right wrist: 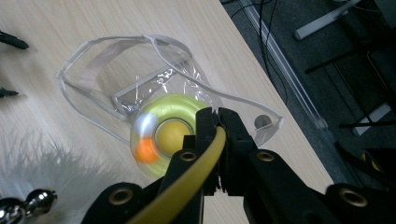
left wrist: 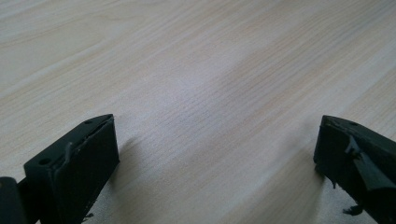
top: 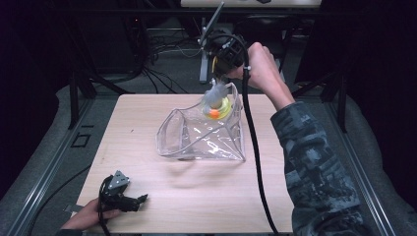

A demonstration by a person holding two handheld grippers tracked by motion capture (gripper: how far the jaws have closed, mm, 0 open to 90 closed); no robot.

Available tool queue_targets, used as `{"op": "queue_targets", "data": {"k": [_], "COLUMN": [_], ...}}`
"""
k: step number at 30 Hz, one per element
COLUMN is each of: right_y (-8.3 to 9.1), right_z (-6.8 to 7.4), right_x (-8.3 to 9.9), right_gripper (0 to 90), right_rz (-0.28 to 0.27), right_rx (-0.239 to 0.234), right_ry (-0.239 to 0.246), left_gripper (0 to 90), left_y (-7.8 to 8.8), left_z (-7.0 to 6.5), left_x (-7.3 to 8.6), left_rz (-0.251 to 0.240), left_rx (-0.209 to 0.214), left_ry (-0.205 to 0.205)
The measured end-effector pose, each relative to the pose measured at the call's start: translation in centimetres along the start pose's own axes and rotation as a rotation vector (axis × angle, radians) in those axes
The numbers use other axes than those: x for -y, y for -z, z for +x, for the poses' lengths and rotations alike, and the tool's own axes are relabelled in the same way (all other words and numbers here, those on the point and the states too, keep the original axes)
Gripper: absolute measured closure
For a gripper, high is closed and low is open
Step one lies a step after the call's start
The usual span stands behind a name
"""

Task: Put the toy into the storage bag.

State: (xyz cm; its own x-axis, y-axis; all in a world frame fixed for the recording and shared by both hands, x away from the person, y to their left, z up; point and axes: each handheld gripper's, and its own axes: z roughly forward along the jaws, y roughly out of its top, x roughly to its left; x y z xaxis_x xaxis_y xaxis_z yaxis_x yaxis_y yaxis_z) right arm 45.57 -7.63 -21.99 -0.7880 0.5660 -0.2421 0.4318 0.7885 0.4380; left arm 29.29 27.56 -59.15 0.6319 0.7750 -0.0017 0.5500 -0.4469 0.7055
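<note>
The right gripper [right wrist: 215,122], jaws clamped on a yellow tape roll [right wrist: 166,135], lowers it into the clear bag [top: 201,135]. Next it needs to release inside the bag's far mouth. The left gripper [top: 129,199] rests near-left, its 2 jaws wide apart, empty.

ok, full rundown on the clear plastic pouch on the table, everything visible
The clear plastic pouch is see-through soft film with a whitish sewn edge band and glossy creases. It lies on the light wooden table, toward the far side, its mouth gaping open and raised at the far right. The right gripper, shut on a yellow roll of tape, hangs at that mouth. Whether the roll touches the film cannot be told.
</note>
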Motion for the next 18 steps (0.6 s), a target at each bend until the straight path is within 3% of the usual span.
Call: {"op": "queue_targets", "data": {"k": [10,18], "right_y": [-2.7,-5.6], "right_z": [0.5,0.5], "right_x": [-1.0,-0.4], "right_gripper": [87.7,87.7], "right_rz": [0.031,0.075], "right_rx": [-0.008,-0.028], "right_ry": [-0.005,-0.017], "left_gripper": [0.0,0.0], "left_y": [0.0,0.0], "left_z": [0.0,0.0], "left_x": [0.0,0.0], "left_rz": [-0.001,-0.001], "left_rx": [-0.001,-0.001], "left_ry": [0.002,0.000]}}
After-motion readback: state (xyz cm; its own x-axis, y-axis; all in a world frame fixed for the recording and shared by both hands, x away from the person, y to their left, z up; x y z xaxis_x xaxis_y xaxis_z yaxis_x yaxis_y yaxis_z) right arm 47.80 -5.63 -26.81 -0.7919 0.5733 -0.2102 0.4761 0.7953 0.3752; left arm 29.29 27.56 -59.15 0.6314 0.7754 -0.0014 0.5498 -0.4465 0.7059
